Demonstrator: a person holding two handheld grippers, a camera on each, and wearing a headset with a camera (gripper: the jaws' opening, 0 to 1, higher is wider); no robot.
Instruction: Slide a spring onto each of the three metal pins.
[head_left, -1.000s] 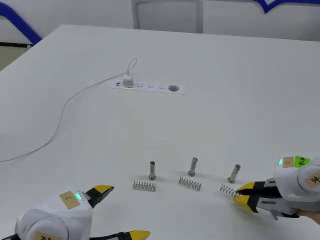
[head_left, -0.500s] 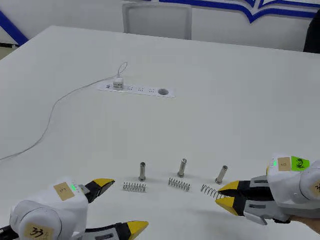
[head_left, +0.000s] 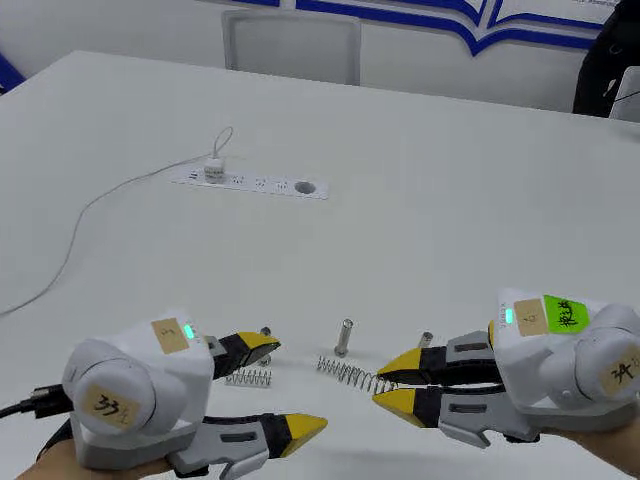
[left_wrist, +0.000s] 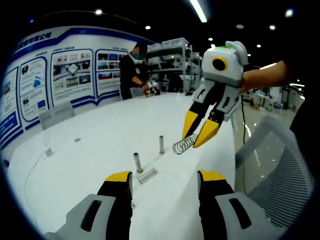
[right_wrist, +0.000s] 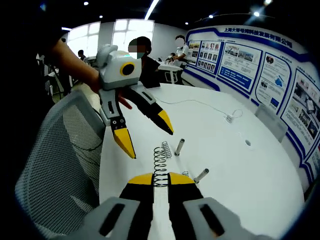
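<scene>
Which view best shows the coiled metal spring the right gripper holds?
Right gripper view: the coiled metal spring runs full length out from the yellow-tipped right gripper clamping its end. The left gripper view shows it small and foreshortened; the head view, from the side.

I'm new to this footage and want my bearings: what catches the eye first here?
The right gripper, shut on a spring, holds it above the white table near the middle pin. The left gripper hangs open near another spring lying flat.
</scene>
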